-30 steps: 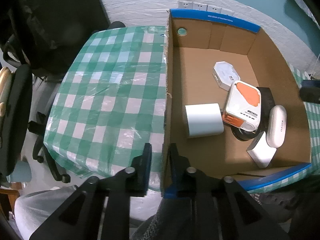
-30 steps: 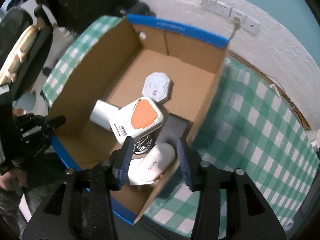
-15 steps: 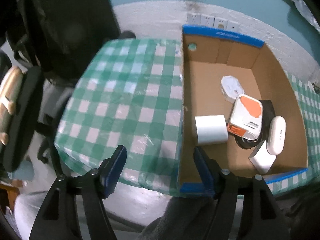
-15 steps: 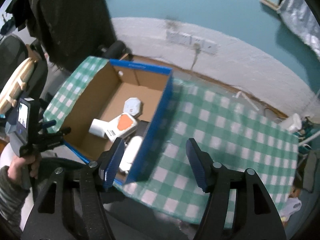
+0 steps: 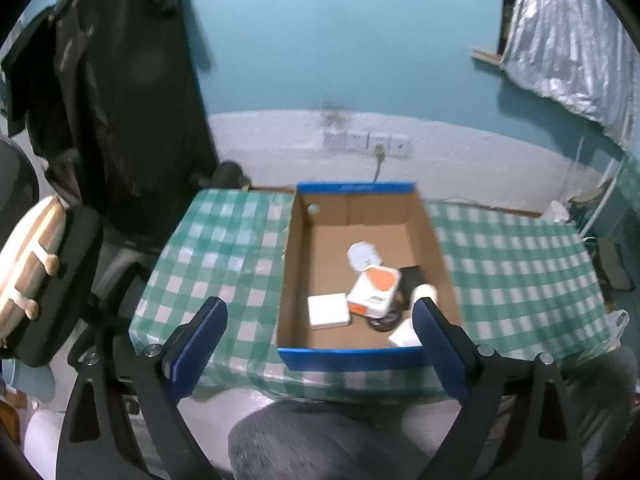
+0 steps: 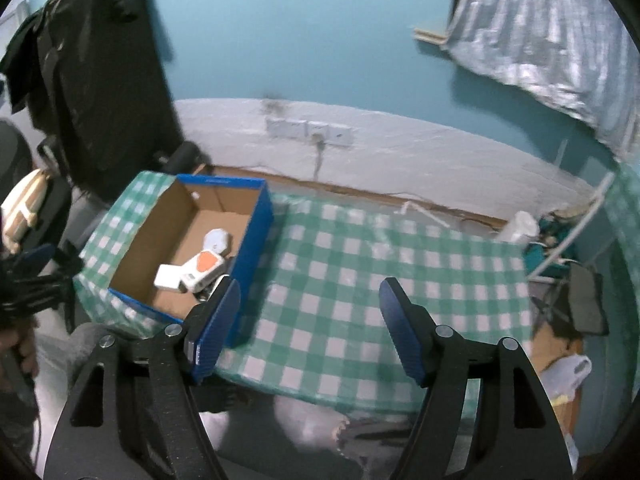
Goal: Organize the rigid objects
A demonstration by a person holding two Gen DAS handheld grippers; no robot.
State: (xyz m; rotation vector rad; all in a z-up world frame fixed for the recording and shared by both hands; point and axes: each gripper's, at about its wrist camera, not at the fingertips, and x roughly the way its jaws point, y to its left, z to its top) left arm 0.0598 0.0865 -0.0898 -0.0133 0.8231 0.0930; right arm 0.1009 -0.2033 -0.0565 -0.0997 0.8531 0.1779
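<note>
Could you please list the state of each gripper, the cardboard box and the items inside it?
Left gripper: open, jaws just opening, holding nothing.
Right gripper: open, jaws just opening, holding nothing.
Blue-rimmed cardboard box: lidless, upright on the green checked tablecloth.
White-and-orange device: inside the box, leaning on other items.
White square box: flat on the box floor.

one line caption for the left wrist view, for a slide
Open left gripper, its jaws just widened and empty, above a cardboard box of small items on a checked tablecloth.
</note>
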